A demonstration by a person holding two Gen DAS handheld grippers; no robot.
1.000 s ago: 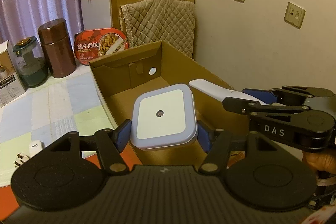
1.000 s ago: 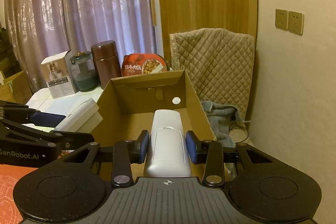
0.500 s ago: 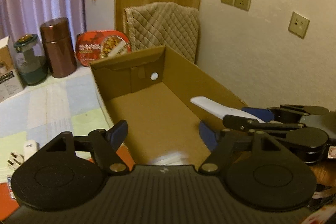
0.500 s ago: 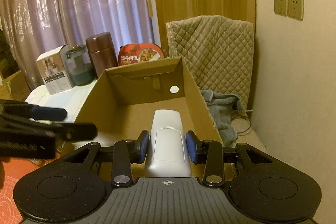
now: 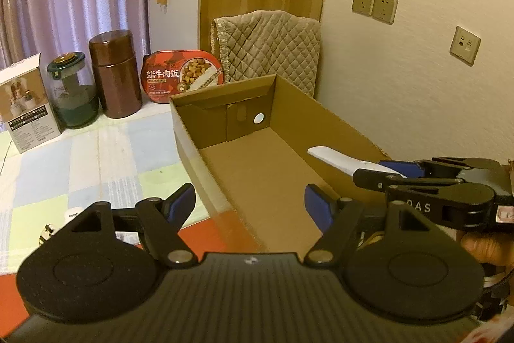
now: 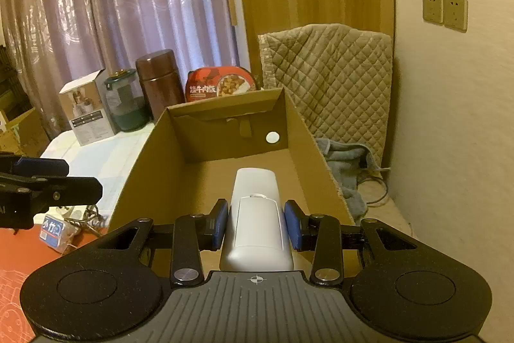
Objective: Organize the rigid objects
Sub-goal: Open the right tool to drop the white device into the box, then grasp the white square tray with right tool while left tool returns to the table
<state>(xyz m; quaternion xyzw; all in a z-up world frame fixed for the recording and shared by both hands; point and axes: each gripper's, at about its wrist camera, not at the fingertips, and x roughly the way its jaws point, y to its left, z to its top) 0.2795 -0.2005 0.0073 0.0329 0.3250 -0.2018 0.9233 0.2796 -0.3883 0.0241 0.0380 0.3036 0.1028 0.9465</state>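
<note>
Right now the white remote (image 6: 256, 224) is sitting low in the middle of the right wrist frame, pinched between the blue pads of the right gripper (image 6: 256, 225) and hovering over the open cardboard box (image 6: 306, 137), so its drop is, I judge, the step pending. Meanwhile the left gripper (image 5: 250, 204) is standing wide and empty over the box's near end, while small items (image 6: 53, 230) at the lower left are waiting outside.

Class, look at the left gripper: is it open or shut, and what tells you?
Open. The left gripper has its blue pads standing well apart with nothing between them, only the cardboard box beyond.
</note>
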